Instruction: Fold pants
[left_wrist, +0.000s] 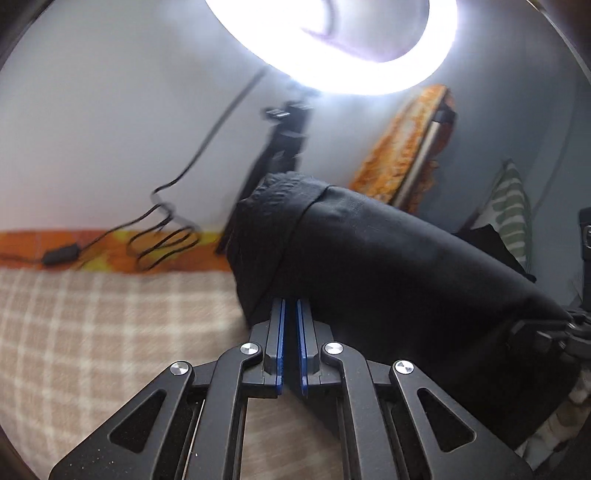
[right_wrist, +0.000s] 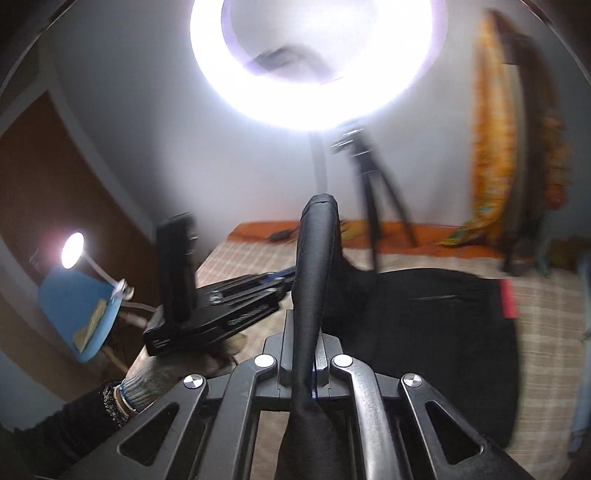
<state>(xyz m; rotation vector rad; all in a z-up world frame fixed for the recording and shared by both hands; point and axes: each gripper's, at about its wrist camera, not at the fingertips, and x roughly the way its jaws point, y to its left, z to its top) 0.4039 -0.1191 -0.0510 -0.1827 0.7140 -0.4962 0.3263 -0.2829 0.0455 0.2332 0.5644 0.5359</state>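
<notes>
The black pants (left_wrist: 388, 266) hang in a lifted fold between both grippers. In the left wrist view my left gripper (left_wrist: 291, 301) is shut, its blue pads pinching the fabric's edge at the tips, and the cloth stretches right to the right gripper's black frame (left_wrist: 543, 338). In the right wrist view my right gripper (right_wrist: 308, 325) is shut on a rolled band of the pants (right_wrist: 317, 258) that stands up between its fingers. The rest of the pants, with a red tag (right_wrist: 508, 299), lies on the bed. The left gripper (right_wrist: 282, 276) shows there too, held by a gloved hand (right_wrist: 159, 373).
A beige checked blanket (left_wrist: 110, 332) covers the bed, with an orange sheet (left_wrist: 110, 247) and a black cable (left_wrist: 162, 240) at its far edge. A bright ring light (right_wrist: 314, 66) on a tripod (right_wrist: 373, 192) stands behind. A blue chair (right_wrist: 74, 314) and lamp are at left.
</notes>
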